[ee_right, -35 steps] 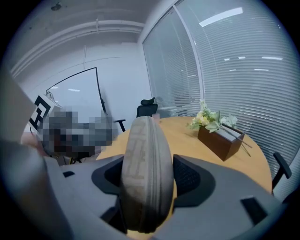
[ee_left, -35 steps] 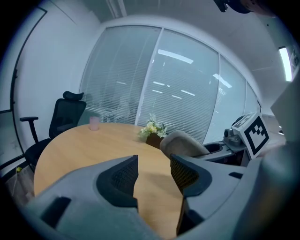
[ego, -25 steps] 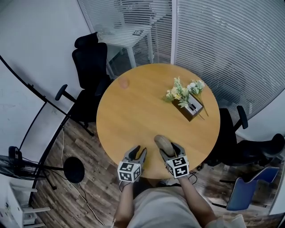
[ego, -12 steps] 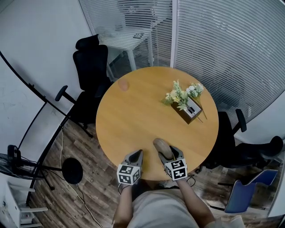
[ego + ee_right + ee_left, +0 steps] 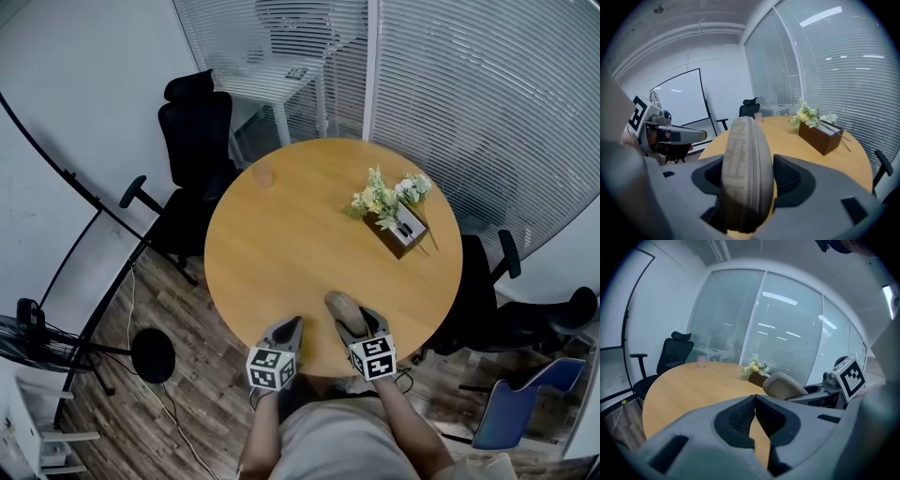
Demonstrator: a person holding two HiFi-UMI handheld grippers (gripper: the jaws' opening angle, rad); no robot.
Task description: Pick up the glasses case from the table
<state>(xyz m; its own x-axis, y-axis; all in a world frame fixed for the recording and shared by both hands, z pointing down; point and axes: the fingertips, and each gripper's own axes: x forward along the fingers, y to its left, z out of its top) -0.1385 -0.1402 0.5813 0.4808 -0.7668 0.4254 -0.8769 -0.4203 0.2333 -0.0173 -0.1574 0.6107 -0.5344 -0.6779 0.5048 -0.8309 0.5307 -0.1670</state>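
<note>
Starting left of the glasses case [image 5: 743,168], the one thing that has changed is our left gripper [image 5: 754,400]. A second ago its jaws stood apart; now the two pads meet with nothing between them, and it hangs just left of the case over the near edge of the round table [image 5: 300,234]. We read that as the left hand standing down, so the pick-up is a job for one hand.

The case itself is where it was, at the table's near edge. It stands on its long side between the jaws of our right gripper [image 5: 360,323]. The jaws are set wide and both pads lie against the case's flanks, so this claw is gripping the case. Neither the hand nor the case has shifted across the three head views. We cannot tell whether the case's underside is clear of the wood.

Farther right and beyond the case, the wooden flower box [image 5: 401,228] sits well apart from it.

We judge the grasp made and the lift still to come, and a straight rise should meet no obstacle.
</note>
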